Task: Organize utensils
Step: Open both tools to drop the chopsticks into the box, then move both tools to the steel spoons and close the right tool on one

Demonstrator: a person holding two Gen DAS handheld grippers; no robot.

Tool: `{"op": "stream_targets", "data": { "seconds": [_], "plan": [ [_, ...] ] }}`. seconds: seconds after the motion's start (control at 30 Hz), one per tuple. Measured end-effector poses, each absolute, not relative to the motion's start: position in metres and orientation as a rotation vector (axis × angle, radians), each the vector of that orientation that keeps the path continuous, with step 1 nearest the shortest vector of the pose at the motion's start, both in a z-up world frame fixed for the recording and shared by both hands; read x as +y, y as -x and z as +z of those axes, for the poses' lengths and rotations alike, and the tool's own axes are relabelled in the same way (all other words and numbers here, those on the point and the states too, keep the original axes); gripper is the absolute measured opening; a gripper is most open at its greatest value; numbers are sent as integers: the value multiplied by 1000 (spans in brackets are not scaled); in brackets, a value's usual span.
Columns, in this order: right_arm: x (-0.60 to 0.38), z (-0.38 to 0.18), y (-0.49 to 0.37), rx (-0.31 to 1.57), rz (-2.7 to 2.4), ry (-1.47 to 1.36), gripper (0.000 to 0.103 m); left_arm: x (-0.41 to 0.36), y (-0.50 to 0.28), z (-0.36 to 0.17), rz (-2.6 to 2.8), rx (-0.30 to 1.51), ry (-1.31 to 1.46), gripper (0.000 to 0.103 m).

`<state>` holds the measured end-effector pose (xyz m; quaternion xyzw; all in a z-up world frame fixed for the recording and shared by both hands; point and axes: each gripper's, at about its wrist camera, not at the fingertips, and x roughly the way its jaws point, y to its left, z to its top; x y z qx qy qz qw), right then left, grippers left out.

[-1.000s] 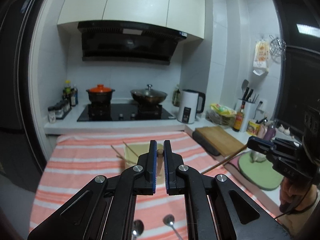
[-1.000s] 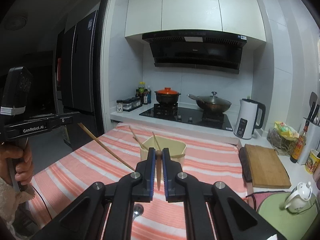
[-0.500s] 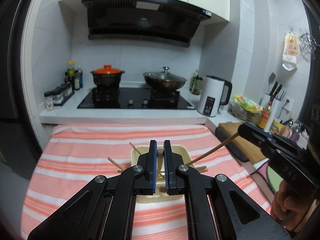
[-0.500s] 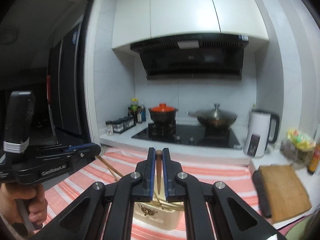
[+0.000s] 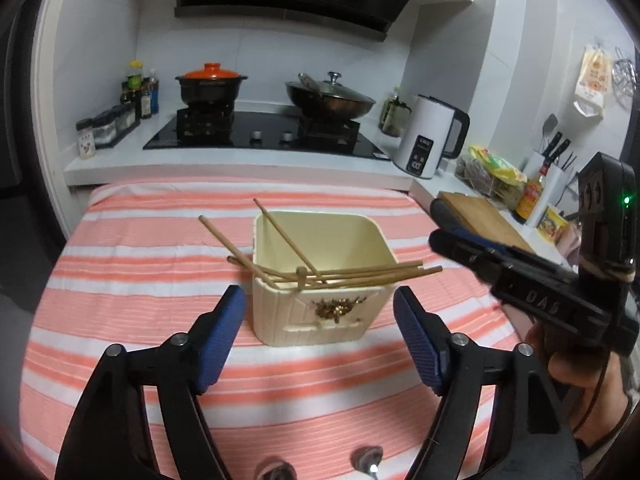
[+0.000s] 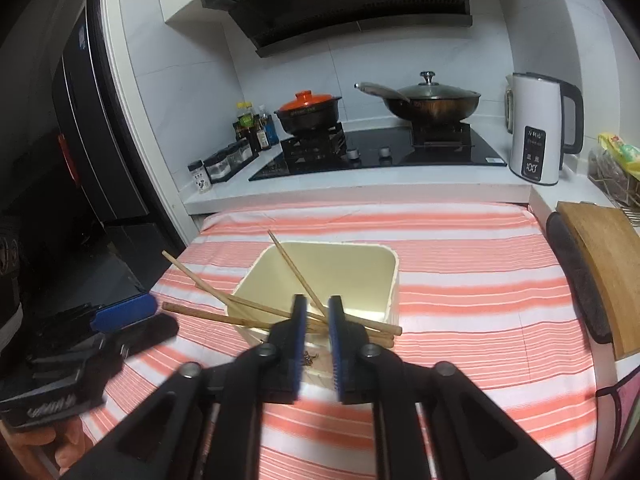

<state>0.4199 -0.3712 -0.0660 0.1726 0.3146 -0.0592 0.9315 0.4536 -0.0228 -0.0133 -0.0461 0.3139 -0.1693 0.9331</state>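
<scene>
A cream square utensil holder (image 5: 320, 316) (image 6: 320, 276) stands on the striped cloth. Several wooden chopsticks (image 5: 352, 274) (image 6: 256, 312) lie across its front rim, and one leans inside it. My left gripper (image 5: 318, 294) is just in front of the holder, its jaws opening wide with nothing between the pads. My right gripper (image 6: 317, 302) hovers over the holder's near rim. Its jaws are opening a little; a leaning chopstick (image 6: 296, 272) shows through the gap, untouched by the pads. Each gripper also appears in the other view: the right gripper (image 5: 448, 240), the left gripper (image 6: 164, 316).
Two spoons (image 5: 368, 456) lie on the cloth near the front edge. Behind the table are a hob with an orange-lidded pot (image 5: 210, 86) and a wok (image 5: 330, 98), and a white kettle (image 5: 426, 142). A wooden cutting board (image 6: 600, 264) sits at right, a dark fridge (image 6: 80, 140) at left.
Both grippers were shut on a chopstick each; both have come down close to the holder and opened. The chopsticks now rest on the holder.
</scene>
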Motion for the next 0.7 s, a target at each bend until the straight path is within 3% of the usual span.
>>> {"op": "stream_targets", "data": {
  "seconds": [0.03,0.07,0.13,0.23,0.4,0.53,0.7],
  "plan": [
    [-370,-61,-408,607,-133,-349,52,-18,-442,-15,-352,648,80,82],
    [-368,-55,-394,572,-147,-335,59,-12,-430,-18,-355,660,65,83],
    [-361,-49,-366,551,-154,-297,59,0,-404,-30,-368,690,38,90],
    [-349,-62,-323,574,-164,-252,60,17,-359,-63,-370,755,4,92],
    [-310,-137,-251,769,-188,-211,60,25,-299,-127,-310,872,-90,92],
    [-279,-181,-220,903,-145,-255,60,25,-287,-147,-313,898,-100,92],
    [-248,-183,-229,937,-72,-278,60,25,-297,-149,-292,868,-127,92]
  ]
}}
